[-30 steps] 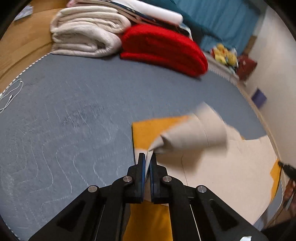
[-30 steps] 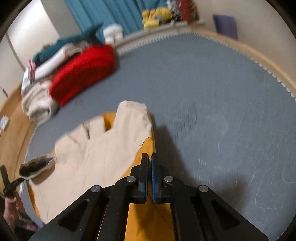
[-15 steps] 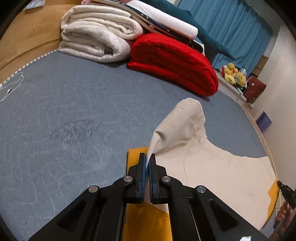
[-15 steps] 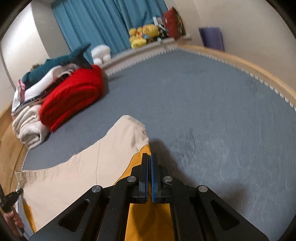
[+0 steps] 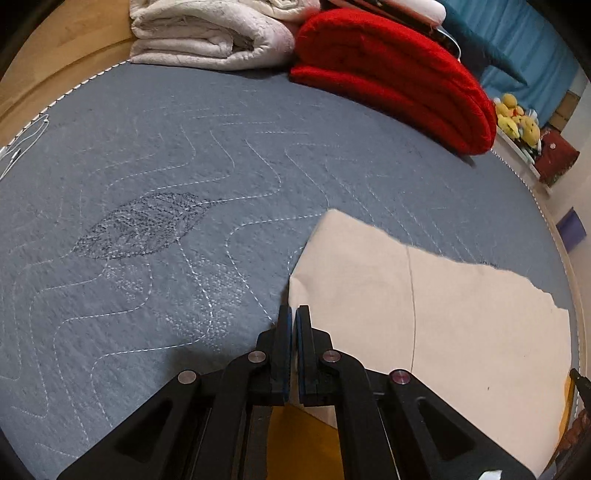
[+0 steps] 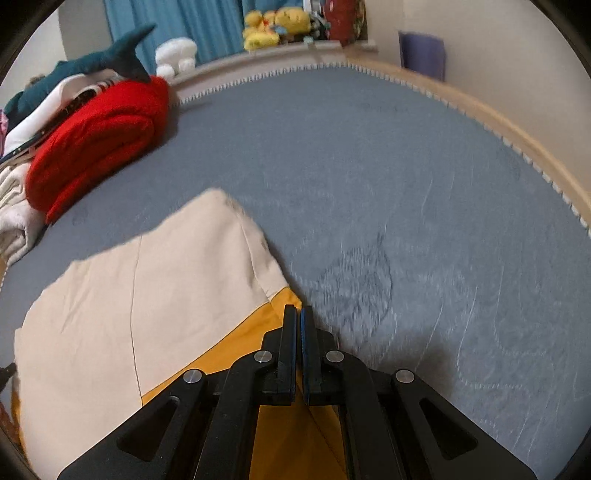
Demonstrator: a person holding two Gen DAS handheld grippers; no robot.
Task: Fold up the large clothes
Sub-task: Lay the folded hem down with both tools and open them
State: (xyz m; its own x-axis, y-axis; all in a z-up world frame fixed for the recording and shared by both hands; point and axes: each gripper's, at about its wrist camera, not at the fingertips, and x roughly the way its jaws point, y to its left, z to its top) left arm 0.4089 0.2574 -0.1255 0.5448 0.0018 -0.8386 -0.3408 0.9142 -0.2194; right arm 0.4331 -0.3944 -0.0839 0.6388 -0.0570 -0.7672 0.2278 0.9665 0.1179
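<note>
Left wrist view: the garment [image 5: 424,314] is pinched at lower centre by the left gripper [image 5: 293,314]; its orange edge is clamped by the right gripper [image 6: 298,314].

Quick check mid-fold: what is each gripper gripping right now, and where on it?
Both are shut on the garment: the left gripper pinches its cream edge, the right gripper its orange edge.

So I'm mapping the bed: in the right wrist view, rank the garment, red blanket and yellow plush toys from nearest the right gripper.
1. Garment, at the right gripper, left.
2. Red blanket, far left.
3. Yellow plush toys, top, beyond the bed.
</note>
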